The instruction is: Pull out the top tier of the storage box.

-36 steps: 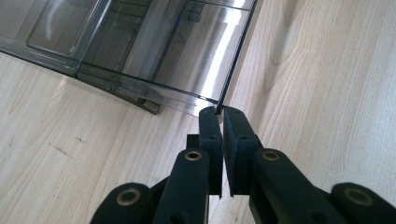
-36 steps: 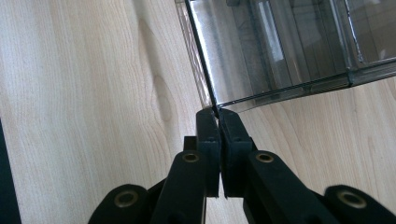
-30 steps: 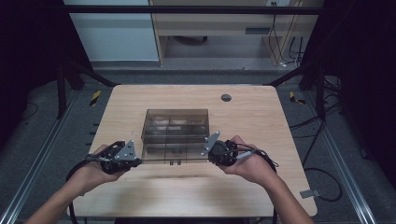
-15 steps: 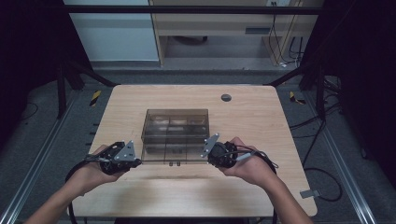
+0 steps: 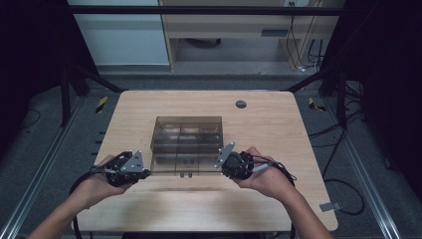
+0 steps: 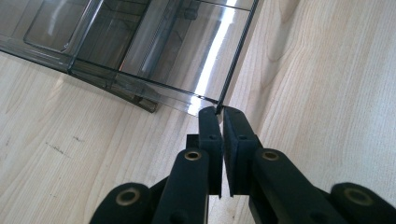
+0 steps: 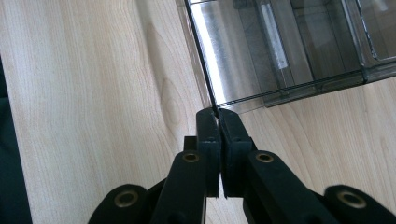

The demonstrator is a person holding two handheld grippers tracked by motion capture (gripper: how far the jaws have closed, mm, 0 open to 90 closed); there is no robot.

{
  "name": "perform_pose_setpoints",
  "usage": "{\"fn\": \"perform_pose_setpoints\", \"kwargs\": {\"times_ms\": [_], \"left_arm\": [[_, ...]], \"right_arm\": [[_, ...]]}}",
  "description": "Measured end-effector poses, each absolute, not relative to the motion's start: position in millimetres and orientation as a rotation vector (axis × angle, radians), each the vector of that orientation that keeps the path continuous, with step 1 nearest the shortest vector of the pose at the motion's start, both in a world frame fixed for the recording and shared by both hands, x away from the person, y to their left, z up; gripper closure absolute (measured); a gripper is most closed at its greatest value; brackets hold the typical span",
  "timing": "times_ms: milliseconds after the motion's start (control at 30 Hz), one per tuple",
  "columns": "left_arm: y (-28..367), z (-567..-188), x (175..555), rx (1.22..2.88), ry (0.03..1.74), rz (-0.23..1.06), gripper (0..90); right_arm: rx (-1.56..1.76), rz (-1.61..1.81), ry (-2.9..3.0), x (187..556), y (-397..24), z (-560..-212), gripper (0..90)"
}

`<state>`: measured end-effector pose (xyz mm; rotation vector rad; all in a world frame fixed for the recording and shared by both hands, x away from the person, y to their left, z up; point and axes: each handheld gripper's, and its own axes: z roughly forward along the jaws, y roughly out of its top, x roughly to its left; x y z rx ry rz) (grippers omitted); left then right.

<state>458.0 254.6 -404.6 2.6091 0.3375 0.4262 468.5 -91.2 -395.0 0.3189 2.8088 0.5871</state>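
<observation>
The see-through box (image 5: 188, 142) sits in the middle of the table (image 5: 149, 209). Its lid hangs out over the near side. The left gripper (image 6: 218, 111) pinches the lid's left near corner, and the right gripper (image 7: 215, 112) pinches its right near corner. Both pairs of jaws are pressed tight on the thin edge. Grabbing looks done. Swinging the lid looks like what is left.

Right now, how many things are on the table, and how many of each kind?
Clear plastic box: 1
Tools: 2, the left tool and the right tool, each pinching a near corner of the box's lid
Small round grey cap in the table top: 1
Total: 4
</observation>
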Motion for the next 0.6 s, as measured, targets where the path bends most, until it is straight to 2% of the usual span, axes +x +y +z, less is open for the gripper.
{"fn": "perform_pose_setpoints", "kwargs": {"times_ms": [600], "left_arm": [[257.8, -408.2, 453.9, 2.573, 0.350, 0.409, 86.0]], "right_arm": [[0.317, 0.591, 2.818, 467.2, -91.7, -395.6, 88.1]]}}
